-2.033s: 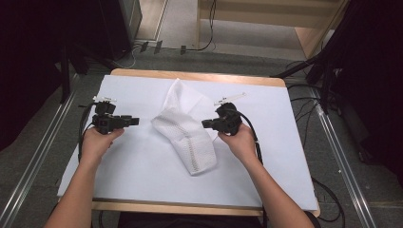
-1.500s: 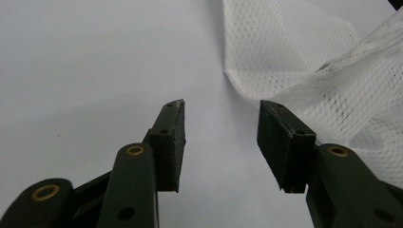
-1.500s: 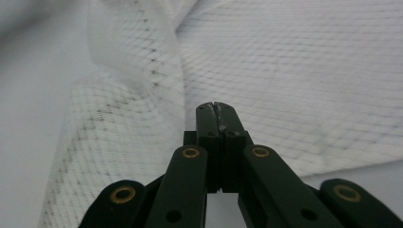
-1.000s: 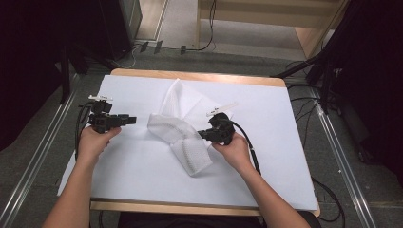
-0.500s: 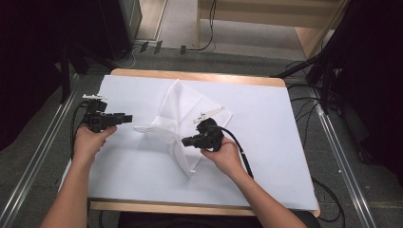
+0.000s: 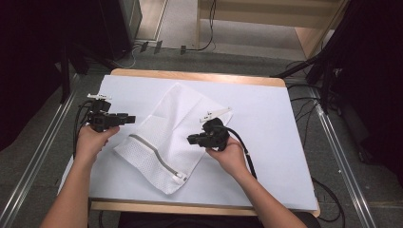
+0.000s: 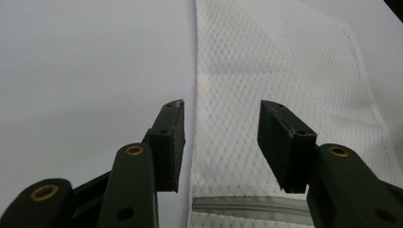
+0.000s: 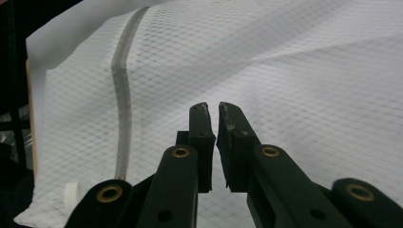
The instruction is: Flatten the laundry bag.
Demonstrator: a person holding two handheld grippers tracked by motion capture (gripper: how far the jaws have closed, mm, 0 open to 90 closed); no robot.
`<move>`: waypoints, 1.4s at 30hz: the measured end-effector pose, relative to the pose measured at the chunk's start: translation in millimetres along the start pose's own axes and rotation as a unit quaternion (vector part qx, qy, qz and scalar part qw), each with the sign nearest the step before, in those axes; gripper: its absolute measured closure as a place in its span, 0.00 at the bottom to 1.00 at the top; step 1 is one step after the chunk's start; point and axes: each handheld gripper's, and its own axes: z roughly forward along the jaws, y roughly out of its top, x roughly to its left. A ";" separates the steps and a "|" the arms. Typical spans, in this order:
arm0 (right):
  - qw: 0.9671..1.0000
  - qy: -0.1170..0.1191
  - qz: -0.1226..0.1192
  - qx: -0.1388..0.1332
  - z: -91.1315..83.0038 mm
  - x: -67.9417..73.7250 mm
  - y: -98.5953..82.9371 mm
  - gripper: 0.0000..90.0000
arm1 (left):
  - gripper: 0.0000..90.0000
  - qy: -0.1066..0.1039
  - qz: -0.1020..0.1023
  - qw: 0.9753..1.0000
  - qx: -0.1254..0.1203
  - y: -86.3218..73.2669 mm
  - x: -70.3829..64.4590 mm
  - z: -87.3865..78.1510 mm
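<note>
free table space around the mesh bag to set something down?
Bare table right of the mesh bag, out to the right edge, and a strip along the far edge. Crowded mid-left: left tongs at the bag's edge, right tongs over it.

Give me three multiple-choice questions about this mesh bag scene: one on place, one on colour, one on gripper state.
1. Where does the mesh laundry bag lie?
A. on the white table cover
B. on the floor
C. on a chair

2. What colour is the zipper?
A. red
B. grey
C. blue

3. How do the left gripper fingers stand?
A. shut on the bag
B. shut, empty
C. open

Answers: 1 A, the high view shows the bag flat on the table cover. 2 B, a grey strip crosses the white mesh. 3 C, a wide gap shows between the fingers, over the bag's edge.
</note>
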 end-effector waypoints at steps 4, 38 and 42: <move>1.000 -0.012 0.009 -0.002 -2.8 -6.3 -3.5 0.93 | 0.59 -0.005 0.003 1.000 0.009 1.1 -0.7 7.5; 0.987 -0.125 0.097 0.003 -14.5 -65.1 -45.2 0.78 | 0.65 -0.002 0.047 0.997 0.061 5.1 1.6 65.5; 0.987 -0.129 0.098 0.006 -10.5 -64.2 -46.3 0.77 | 0.80 0.001 0.051 0.996 0.072 4.9 -0.2 65.8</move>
